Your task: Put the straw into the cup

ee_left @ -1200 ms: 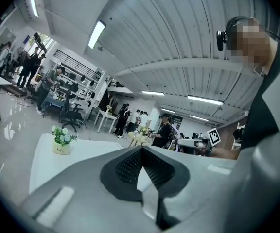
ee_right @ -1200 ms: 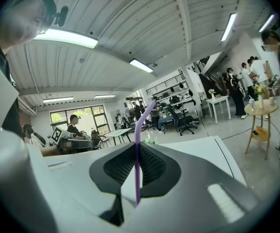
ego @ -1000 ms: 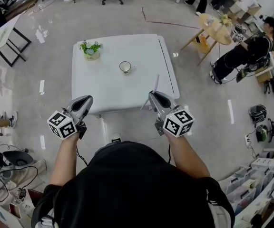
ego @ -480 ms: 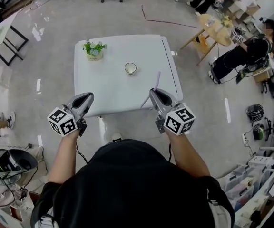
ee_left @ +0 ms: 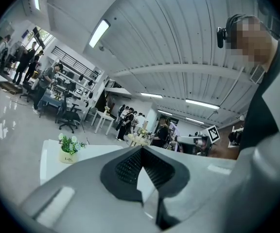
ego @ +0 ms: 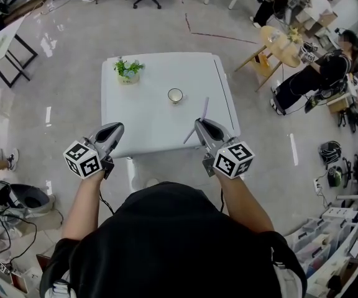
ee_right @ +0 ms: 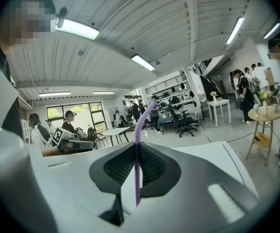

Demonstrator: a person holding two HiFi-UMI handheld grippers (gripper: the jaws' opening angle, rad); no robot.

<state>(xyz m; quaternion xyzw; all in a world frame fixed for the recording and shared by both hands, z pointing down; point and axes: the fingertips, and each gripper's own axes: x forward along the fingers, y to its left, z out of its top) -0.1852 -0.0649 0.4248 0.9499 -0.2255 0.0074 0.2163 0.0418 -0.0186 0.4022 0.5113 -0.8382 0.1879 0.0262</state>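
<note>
A small white cup stands near the middle of the white table. My right gripper hovers over the table's near right edge, shut on a purple straw that sticks up and forward from the jaws. In the right gripper view the straw runs upright between the closed fingertips of the right gripper. My left gripper is at the table's near left edge, shut and empty; its view shows the left gripper with jaws pressed together. Neither gripper view shows the cup.
A small potted plant sits at the table's far left corner, also the potted plant. People sit around a round wooden table at the right. A black-framed stand is at the left; bags and cables lie on the floor.
The table, cup and plant have drifted right and slightly down in the head view as the person shifts. Both grippers hold the same pose, and the straw stays gripped.
</note>
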